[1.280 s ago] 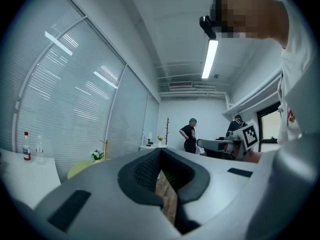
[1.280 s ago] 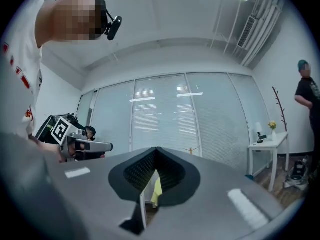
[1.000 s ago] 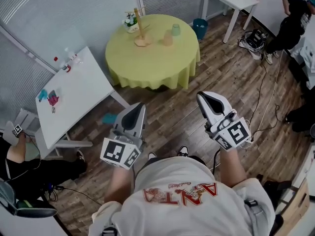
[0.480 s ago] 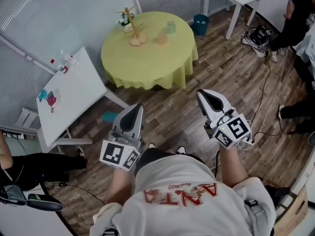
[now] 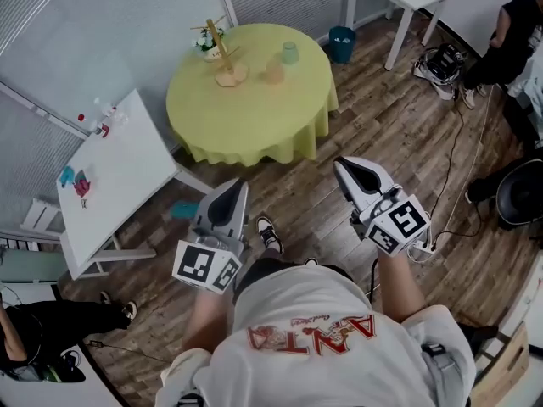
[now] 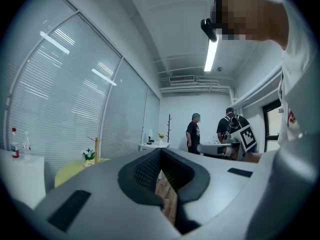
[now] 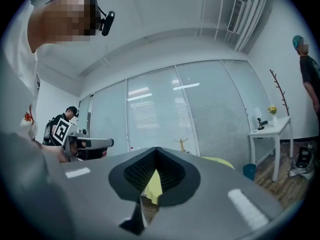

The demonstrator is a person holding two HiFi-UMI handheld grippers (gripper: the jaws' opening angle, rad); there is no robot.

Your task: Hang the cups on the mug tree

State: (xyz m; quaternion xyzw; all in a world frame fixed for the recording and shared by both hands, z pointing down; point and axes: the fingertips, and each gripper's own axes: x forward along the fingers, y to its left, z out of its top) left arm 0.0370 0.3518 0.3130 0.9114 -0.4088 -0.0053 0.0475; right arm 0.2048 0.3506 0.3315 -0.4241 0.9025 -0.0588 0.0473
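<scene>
Wore a white T-shirt (image 5: 322,299), red lettering, lower centre. Sported grey wedge-nosed left gripper (image 5: 238,184) and right gripper (image 5: 340,165), black-and-white marker cubes (image 5: 206,265) behind. Showed one dark shoe (image 5: 267,234).

A round table (image 5: 246,113) is covered with a yellow cloth (image 5: 212,138). A mug tree (image 5: 224,58) is stood on it near the far edge, with a flower pot (image 5: 206,44) just beside. A green cup (image 5: 290,53) and a tan cup (image 5: 273,72) are set to its right.
</scene>
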